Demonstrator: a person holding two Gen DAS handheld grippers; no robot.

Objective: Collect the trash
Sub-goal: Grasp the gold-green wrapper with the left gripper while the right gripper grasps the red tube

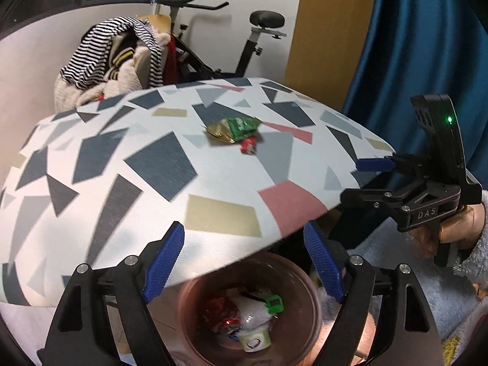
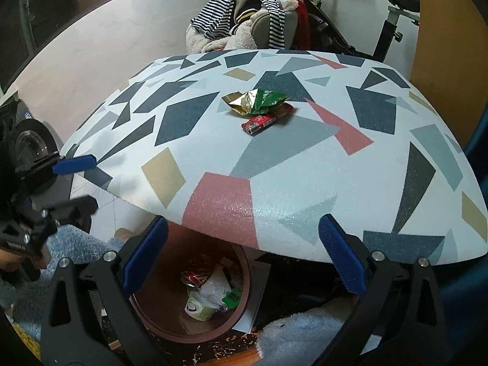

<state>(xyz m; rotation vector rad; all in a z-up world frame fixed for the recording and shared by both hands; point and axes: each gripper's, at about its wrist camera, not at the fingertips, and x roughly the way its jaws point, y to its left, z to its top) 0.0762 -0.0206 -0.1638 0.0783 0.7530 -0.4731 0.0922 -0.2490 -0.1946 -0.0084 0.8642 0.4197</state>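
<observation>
Trash run | wrapper (image 2: 255, 101) and red battery (image 2: 267, 120) lie mid-table (image 2: 381, 189), touching | both grippers, left (image 1: 244, 263) and right (image 2: 244, 254), spread empty over bin (image 2: 158, 314) below table's near edge, likely ready for next pickup

green-gold wrapper (image 2: 255, 101) crumpled, mid-table | red battery (image 2: 264, 121), perhaps touching it | bin (image 2: 170, 324) holds trash
</observation>
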